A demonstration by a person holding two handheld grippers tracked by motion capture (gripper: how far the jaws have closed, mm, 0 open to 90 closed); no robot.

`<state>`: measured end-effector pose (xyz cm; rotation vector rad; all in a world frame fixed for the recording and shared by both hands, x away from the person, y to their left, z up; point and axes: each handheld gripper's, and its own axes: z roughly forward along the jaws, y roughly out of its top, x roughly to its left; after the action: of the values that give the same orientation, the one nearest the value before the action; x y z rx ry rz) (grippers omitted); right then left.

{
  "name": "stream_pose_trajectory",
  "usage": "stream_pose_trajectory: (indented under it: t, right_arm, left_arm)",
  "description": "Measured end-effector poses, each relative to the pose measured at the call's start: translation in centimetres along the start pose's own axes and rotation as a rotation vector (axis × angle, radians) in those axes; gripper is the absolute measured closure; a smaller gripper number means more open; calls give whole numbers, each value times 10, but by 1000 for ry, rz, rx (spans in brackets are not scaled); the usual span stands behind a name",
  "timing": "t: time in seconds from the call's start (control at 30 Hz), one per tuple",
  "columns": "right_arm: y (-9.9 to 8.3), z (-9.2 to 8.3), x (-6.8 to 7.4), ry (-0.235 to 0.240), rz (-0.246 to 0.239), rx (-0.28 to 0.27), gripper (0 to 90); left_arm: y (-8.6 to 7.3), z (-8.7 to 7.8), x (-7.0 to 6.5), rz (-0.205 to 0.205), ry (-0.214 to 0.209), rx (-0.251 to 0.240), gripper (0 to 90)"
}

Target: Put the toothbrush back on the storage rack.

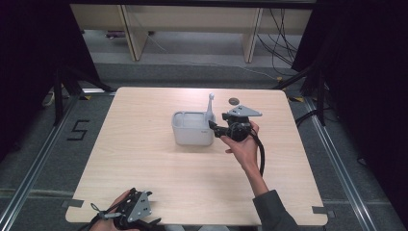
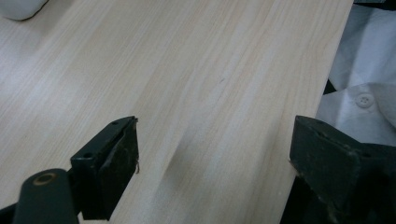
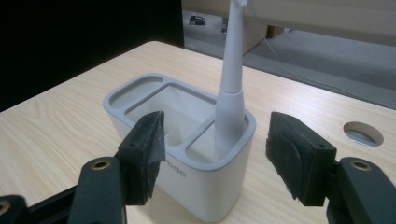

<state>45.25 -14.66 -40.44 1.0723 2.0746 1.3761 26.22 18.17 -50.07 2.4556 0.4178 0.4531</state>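
Observation:
A white holder (image 1: 192, 127) with a grey rim and several compartments stands on the middle of the light wood table (image 1: 192, 187). A white toothbrush (image 1: 210, 103) stands upright in its right end compartment. My right gripper (image 1: 215, 129) is level at the holder's right end. In the right gripper view its jaws (image 3: 215, 140) stand open on either side of that end of the holder (image 3: 154, 116), and the pads are apart from the toothbrush (image 3: 229, 93). My left gripper (image 1: 137, 214) rests at the table's front left edge, and its jaws (image 2: 215, 158) are wide open over bare wood.
A round hole (image 1: 234, 101) lies in the tabletop behind the right gripper. A white buttoned shirt (image 2: 359, 93) shows past the table's edge in the left gripper view. Wooden furniture legs (image 1: 132, 33) and cables stand on the floor beyond the table.

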Motion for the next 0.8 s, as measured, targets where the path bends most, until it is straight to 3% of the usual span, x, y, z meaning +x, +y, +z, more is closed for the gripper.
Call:
stream_pose_trajectory:
  t: [0.03, 0.1, 0.13, 0.2, 0.37, 0.4, 0.47, 0.53, 0.57, 0.63, 0.7, 0.73, 0.77, 0.8]
  right_arm:
    - [0, -1, 0, 0, 6, -1, 372]
    - [0, -3, 0, 3, 17, 4, 370]
    - [-1, -6, -1, 7, 26, 6, 364]
    - [-2, -9, -3, -1, 19, 10, 360]
    - [-6, -13, -4, 14, 39, 17, 349]
    - [-6, -13, -6, 9, 14, 9, 347]
    - [-7, -14, -6, 3, 3, 22, 344]
    - [-8, -14, -4, -1, 20, 18, 344]
    - [-8, -15, -4, 20, 25, 28, 343]
    - [-8, -17, -4, 7, -6, 31, 336]
    - [-8, -18, -2, 12, 19, 31, 335]
    - [-9, -18, -2, 19, 2, 21, 333]
    - [-9, -19, -2, 24, -10, 25, 332]
    - [-10, -21, -1, 12, 17, 41, 331]
  left_arm:
    - [-1, 2, -1, 3, 31, -18, 153]
    - [-1, 2, -1, 1, 31, -17, 154]
    - [-1, 1, -1, 0, 10, -13, 154]
    - [-1, 2, -2, -2, 32, -25, 153]
    - [0, 0, -1, 6, 22, -8, 154]
    - [0, 0, 0, 9, 4, 2, 154]
    - [0, 1, 0, 5, 14, -7, 154]
    - [0, 0, -1, 7, 16, -3, 154]
    - [-1, 1, -2, 2, 30, -21, 154]
    - [-1, 1, 0, 4, 16, -10, 154]
    - [0, 0, 0, 3, 2, -3, 154]
    - [0, 0, 0, 8, 3, 2, 154]
    - [-1, 1, -1, 5, 32, -17, 154]
    - [-1, 2, -1, 4, 31, -21, 154]
